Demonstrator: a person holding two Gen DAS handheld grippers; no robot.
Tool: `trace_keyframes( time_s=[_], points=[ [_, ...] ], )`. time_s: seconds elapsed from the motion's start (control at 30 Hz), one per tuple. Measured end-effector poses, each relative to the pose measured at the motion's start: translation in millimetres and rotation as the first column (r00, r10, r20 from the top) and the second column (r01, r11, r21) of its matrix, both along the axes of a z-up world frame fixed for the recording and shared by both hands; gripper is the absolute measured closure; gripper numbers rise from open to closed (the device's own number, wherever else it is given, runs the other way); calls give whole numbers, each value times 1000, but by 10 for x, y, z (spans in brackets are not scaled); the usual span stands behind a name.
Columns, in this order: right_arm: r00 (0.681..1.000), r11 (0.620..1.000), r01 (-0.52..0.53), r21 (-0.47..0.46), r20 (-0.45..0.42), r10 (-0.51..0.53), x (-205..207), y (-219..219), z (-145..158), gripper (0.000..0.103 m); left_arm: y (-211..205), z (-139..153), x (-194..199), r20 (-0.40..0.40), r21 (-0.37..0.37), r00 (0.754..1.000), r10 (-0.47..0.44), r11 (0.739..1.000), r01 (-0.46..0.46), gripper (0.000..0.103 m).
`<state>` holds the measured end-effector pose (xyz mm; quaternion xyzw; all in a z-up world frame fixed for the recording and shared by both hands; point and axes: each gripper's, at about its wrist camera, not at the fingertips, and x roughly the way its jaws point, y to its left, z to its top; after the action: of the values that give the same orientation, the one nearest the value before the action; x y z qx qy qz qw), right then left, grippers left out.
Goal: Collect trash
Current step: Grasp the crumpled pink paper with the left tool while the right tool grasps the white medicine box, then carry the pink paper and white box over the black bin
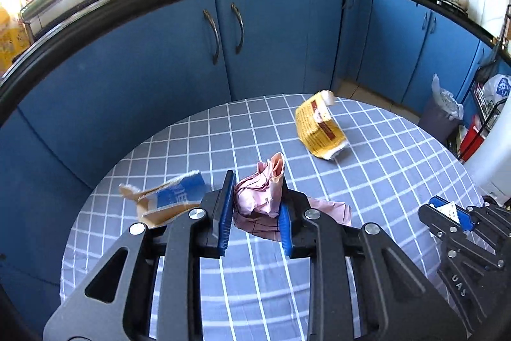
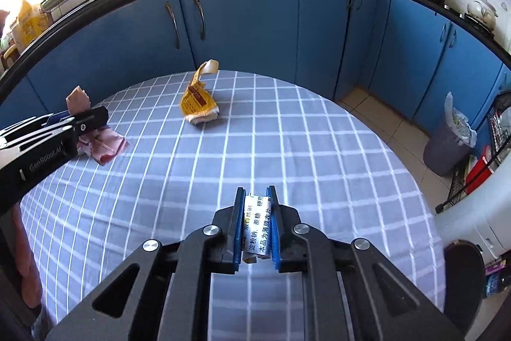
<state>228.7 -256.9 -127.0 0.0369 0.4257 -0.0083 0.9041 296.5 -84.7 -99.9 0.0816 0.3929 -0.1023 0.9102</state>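
Left to right across the round table [image 1: 399,149], which is wearing a grey-blue checked cloth: a torn brown-and-blue carton piece [image 1: 169,200] is lying near the table's left edge, partly cut off behind the left gripper's linkage. Just beside it, the left gripper [image 1: 255,210] is closing its blue pads on a crumpled pink paper [image 1: 262,194]; the wad's upper part is standing up between the pads while a flat pink flap is trailing onto the cloth to the right. In the right wrist view the same gripper is entering from the left frame edge and covering the middle of the wad. Further right and toward the far rim, a yellow printed wrapper [image 1: 319,127] is sitting curled and tilted, well apart from both tools, with bare cloth lying around it on all sides. At the right, the right gripper [image 2: 257,226] is pinching a small white printed pack [image 2: 257,229] between its pads over the near part of the table; the pack's lower end is hidden by the fingers. Beyond the right table edge, a grey bin [image 2: 447,146] with a plastic liner is standing on the tile floor against the blue cabinets [image 2: 249,21]. The gap between table and cabinets is looking narrow; its floor is mostly hidden.
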Motion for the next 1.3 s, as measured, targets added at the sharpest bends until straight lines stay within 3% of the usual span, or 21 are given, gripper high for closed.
trace_keyframes(
  time_s=[0.7,1.3],
  points=[
    [995,999,28,-26,98,-26,-1134,-472,562,89,-615,513,-1138,78,47,994,-82,996,79,78],
    [979,995,95,-13,183,-91,-1671,-1040,830,89,-1435,799,-1634,106,57,973,-204,978,199,77]
  ],
)
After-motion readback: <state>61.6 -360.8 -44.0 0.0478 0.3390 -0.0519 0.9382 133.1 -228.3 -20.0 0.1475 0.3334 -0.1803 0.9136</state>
